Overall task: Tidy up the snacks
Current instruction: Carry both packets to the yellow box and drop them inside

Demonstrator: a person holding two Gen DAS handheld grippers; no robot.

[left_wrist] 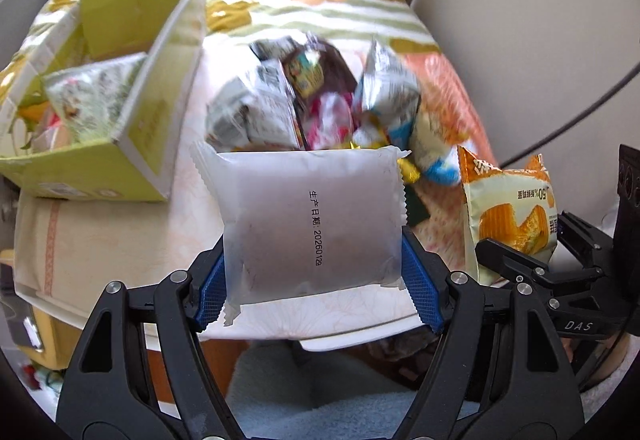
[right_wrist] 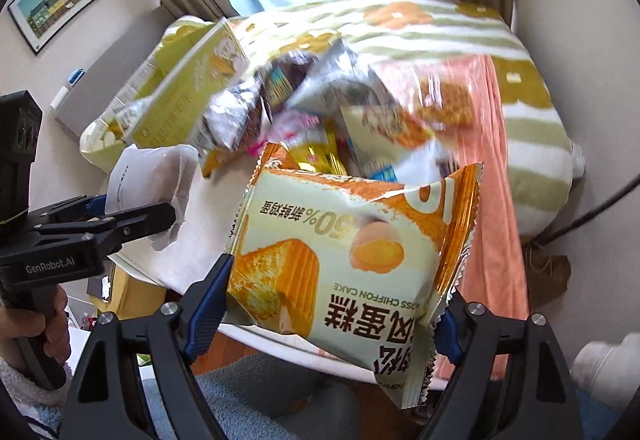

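Left gripper (left_wrist: pixel 316 276) clamped on frosted white packet (left_wrist: pixel 308 224), blue pads pressing both side edges, packet lifted above table (left_wrist: pixel 120 240). Right gripper (right_wrist: pixel 332 304) clamped on orange chiffon cake packet (right_wrist: pixel 352 260), held above snack pile (right_wrist: pixel 320 111). Green box (left_wrist: pixel 132 143) left of pile, snacks inside.

Open box (left_wrist: pixel 132 143) at table's (left_wrist: pixel 100 248) left, one packet (left_wrist: pixel 92 99) lying inside; loose snack pile (left_wrist: pixel 316 95) to its right, mid-table. Left hand-held gripper (left_wrist: pixel 314 272) holds a wrapped packet (left_wrist: pixel 312 224) before the pile. Right hand-held gripper (right_wrist: pixel 332 304) holds a cake packet (right_wrist: pixel 352 252) just right of it.
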